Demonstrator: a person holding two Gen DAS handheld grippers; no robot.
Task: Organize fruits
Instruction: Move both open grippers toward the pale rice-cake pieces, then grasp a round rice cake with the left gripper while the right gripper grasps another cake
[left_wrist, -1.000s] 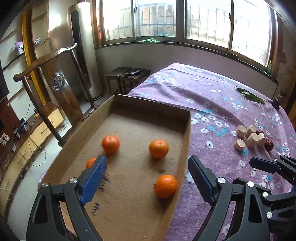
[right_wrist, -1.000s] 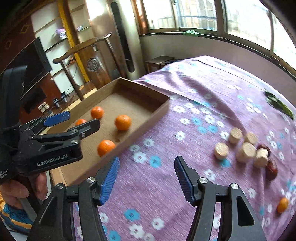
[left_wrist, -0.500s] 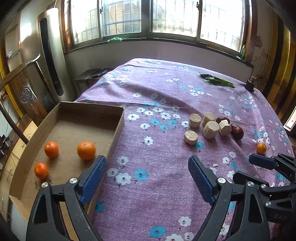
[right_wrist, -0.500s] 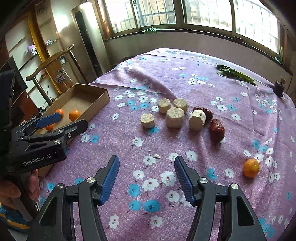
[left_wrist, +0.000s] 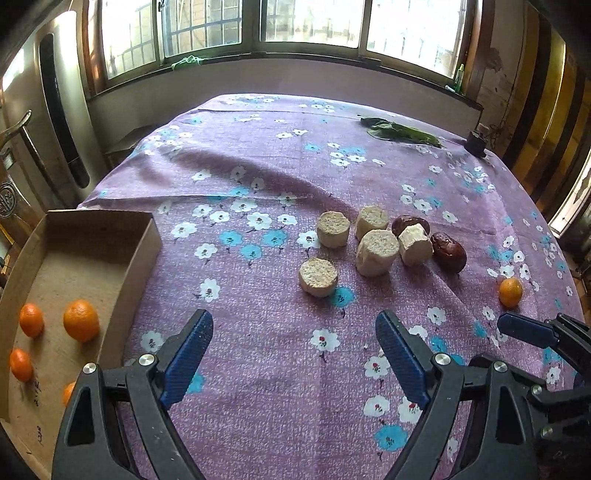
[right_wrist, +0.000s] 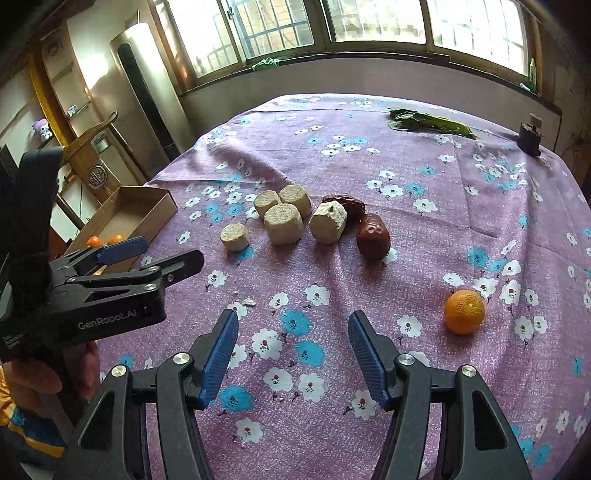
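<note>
A cardboard tray (left_wrist: 140, 254) at the table's left edge holds several oranges (left_wrist: 81, 320); it also shows in the right wrist view (right_wrist: 147, 208). One loose orange (right_wrist: 464, 312) lies on the purple flowered cloth, right of my right gripper (right_wrist: 291, 341), which is open and empty; the orange also shows in the left wrist view (left_wrist: 511, 292). My left gripper (left_wrist: 293, 341) is open and empty above the cloth, right of the tray. Two dark red dates (right_wrist: 373, 238) and several beige cylinder pieces (right_wrist: 283, 223) lie mid-table.
Green leaves (left_wrist: 400, 132) and a small dark object (left_wrist: 476, 142) lie at the table's far right. A wooden chair (right_wrist: 96, 147) and a tall grey appliance (right_wrist: 147, 96) stand left of the table. Windows run along the back wall.
Both grippers have swung right, away from the tray and toward the middle of the table. The loose orange, dates and beige pieces have come into fuller view. Both grippers stay open.
</note>
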